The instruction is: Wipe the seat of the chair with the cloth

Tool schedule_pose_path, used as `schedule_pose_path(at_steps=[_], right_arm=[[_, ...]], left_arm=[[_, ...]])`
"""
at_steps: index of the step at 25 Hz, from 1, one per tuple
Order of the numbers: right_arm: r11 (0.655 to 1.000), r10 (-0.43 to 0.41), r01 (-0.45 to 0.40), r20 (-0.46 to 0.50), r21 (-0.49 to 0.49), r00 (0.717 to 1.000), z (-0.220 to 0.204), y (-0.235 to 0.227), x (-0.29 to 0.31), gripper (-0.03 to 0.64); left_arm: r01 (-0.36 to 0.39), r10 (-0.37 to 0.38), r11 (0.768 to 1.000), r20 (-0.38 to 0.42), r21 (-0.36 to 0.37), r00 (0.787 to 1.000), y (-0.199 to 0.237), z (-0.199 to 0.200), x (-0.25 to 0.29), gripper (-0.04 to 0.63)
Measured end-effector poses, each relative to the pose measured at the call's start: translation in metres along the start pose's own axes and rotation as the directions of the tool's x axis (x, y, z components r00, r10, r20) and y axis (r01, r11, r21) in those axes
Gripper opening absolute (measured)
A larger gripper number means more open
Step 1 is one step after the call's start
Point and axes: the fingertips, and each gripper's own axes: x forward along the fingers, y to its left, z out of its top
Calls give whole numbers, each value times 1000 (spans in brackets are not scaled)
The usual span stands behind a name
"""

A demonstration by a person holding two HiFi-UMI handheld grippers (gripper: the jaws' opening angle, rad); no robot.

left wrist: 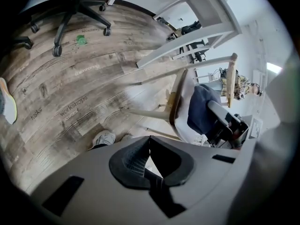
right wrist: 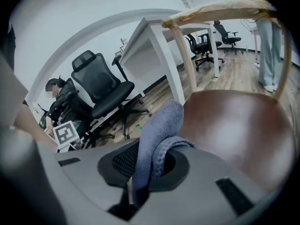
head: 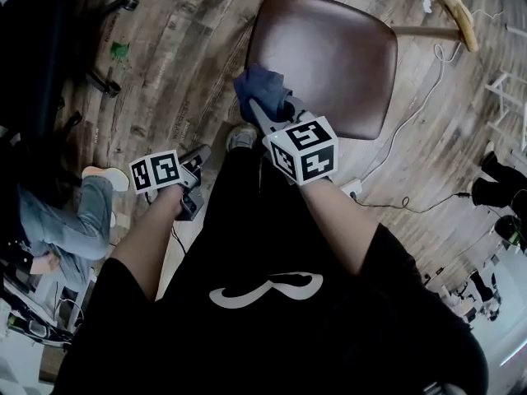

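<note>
Looking down in the head view, the brown seat (head: 338, 64) fills the 12 to 1 o'clock area, glossy and bare. The blue cloth (head: 259, 89) is bunched at the seat's 8 o'clock edge in front of the right gripper (head: 268, 109). The left gripper (head: 196, 179) hangs at 9 o'clock over the floor (head: 173, 64), well apart from the chair. In the left gripper view its fingers (left wrist: 131, 161) are pressed together with nothing between them. The seat (left wrist: 177, 102) shows edge-on at 2 o'clock, with the cloth (left wrist: 201, 109) draped ahead of the right gripper (left wrist: 225, 121) just beside it. In the right gripper view the fingers (right wrist: 119, 163) pinch a fold of the cloth (right wrist: 157, 139), which rises toward 12 o'clock and overlaps the left rim of the seat (right wrist: 234, 130). Whether it presses on the leather or only hovers at the rim I cannot tell. By my reading the cloth is gripped and brought to the seat, so that part is done. The wiping looks barely begun: the cloth sits at one corner, and the wide surface from centre out to 3 o'clock shows no sign of a pass, so nearly all of the wipe is left. No streak or dirt is visible to judge by.
</note>
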Motion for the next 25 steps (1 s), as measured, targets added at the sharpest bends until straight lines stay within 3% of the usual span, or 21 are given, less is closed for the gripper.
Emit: schedule_pose_path(at_steps=[5,15,25], right_arm=[[1000,5,-6,-45,-17,999,-6,12,25,44],[991,-133,129,-122,-46,984,-35,-20,42,44],[978,-176,160,-115,-131,978,-38,-33,38,45]], left_arm=[[1,-1,1000,8,-8,1000,15,2,-12,14],[6,-6,1000,1,-11,1000,31,3,-20,14],[19,-19,999,12,-34,1000,30,-5,-17,14]])
